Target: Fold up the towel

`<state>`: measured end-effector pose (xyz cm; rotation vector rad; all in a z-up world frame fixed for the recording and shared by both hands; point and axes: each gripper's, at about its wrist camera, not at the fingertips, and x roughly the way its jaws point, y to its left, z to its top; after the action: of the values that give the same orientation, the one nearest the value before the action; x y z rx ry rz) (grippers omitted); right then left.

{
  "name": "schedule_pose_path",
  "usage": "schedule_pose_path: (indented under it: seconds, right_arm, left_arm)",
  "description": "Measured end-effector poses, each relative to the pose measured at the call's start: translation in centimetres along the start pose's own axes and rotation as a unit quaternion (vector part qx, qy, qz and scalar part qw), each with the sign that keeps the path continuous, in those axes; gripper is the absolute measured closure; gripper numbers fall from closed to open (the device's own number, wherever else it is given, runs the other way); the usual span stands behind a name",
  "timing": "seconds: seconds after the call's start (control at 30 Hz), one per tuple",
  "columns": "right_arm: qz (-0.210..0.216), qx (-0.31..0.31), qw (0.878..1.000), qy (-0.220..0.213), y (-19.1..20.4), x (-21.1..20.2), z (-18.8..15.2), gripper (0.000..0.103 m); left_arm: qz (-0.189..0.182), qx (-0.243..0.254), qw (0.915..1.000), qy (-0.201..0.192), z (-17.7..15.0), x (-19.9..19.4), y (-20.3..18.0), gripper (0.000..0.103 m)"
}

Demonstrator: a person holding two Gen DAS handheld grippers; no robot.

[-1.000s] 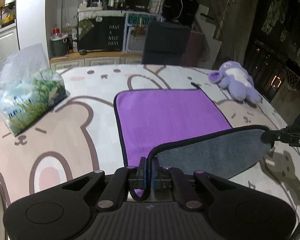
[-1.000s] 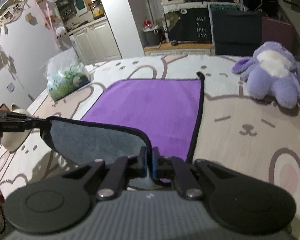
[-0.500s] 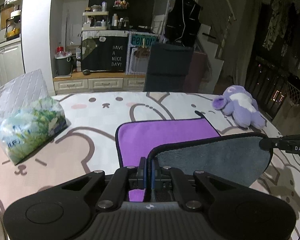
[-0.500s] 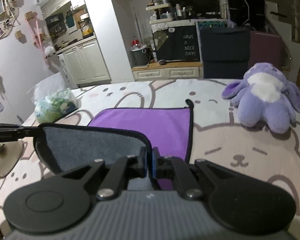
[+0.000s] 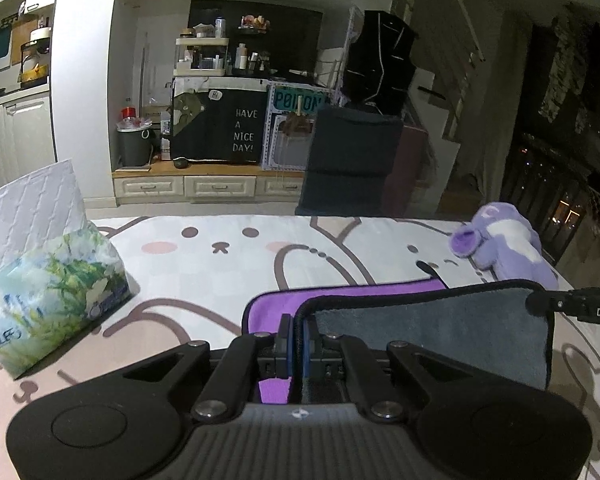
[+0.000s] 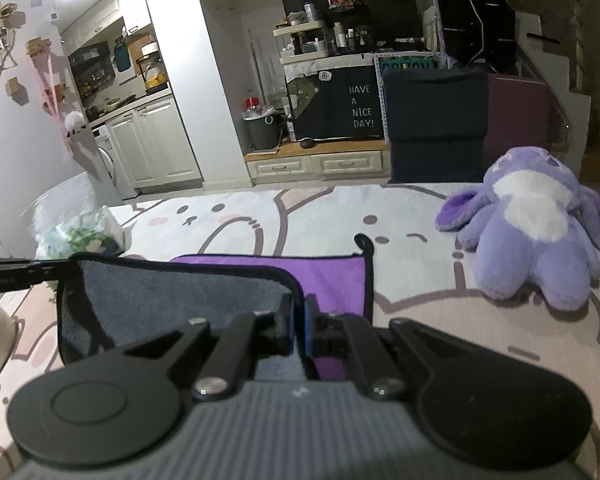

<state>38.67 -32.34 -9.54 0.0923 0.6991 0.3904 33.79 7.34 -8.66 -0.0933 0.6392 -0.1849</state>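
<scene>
A towel, purple on top (image 5: 340,300) and grey underneath (image 5: 428,332), with black trim, lies on a bunny-print surface. My left gripper (image 5: 296,344) is shut on its near left corner. My right gripper (image 6: 298,330) is shut on its near right corner. The near edge is lifted and stretched between them, grey underside (image 6: 172,296) facing me, over the flat purple part (image 6: 324,276). The right gripper's finger (image 5: 572,306) shows at the right of the left wrist view; the left gripper's finger (image 6: 16,274) shows at the left of the right wrist view.
A tissue pack (image 5: 48,300) sits left of the towel, also in the right wrist view (image 6: 84,236). A purple plush toy (image 6: 536,232) lies to the right, also in the left wrist view (image 5: 504,248). Cabinets and shelves stand beyond the far edge.
Both grippers have carried the towel's near edge up and forward toward the far edge. Less of the flat purple part shows now.
</scene>
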Motion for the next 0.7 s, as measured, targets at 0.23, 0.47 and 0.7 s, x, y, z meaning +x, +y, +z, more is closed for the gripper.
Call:
schedule_pose_path:
  seconds: [0.23,0.47,0.7]
  right_arm:
    - [-0.007,0.002,1.000,-0.002,0.1,2.4,1.1,0.097]
    - [-0.014,0.000,1.000,-0.004,-0.1,4.6,2.1,0.097]
    - [-0.023,-0.007,1.000,-0.003,0.0,6.4,3.0,0.097]
  left_arm:
    - [0.002,-0.009,1.0000,-0.001,1.2,2.7,0.7,0.098]
    - [0.005,-0.009,0.9999,0.003,2.2,4.9,1.4,0.098]
    - [0.012,0.000,0.9999,0.011,2.9,7.0,2.0,0.098]
